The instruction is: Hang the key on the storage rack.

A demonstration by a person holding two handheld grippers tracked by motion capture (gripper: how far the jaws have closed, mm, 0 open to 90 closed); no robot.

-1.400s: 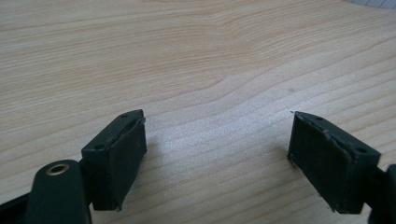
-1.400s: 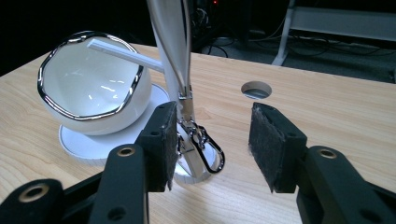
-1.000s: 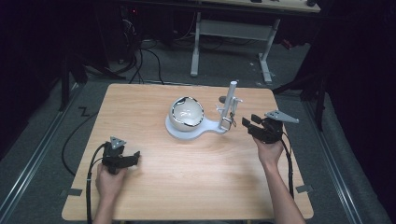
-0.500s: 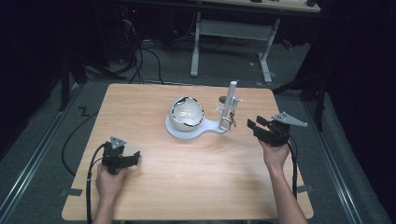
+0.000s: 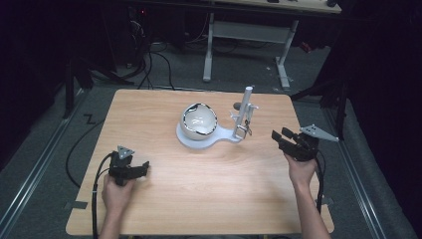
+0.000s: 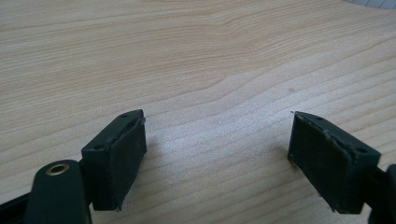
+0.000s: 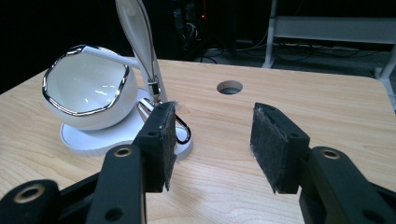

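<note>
No writing or brand reads on anything here. The bowl sits tilted on its white stand just past the table centre, at about 10 o'clock from the right gripper, whose jaws stand apart and empty, aimed at it. The right gripper view adds the bowl's chrome rim, the upright post and a hole in the tabletop. The left gripper rests near 7 o'clock, jaws apart over bare wood

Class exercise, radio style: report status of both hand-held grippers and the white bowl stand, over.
Left hand-held gripper open, empty, low over table. Right hand-held gripper open, empty, facing white bowl stand. Stand untouched. Nothing between, over.
</note>
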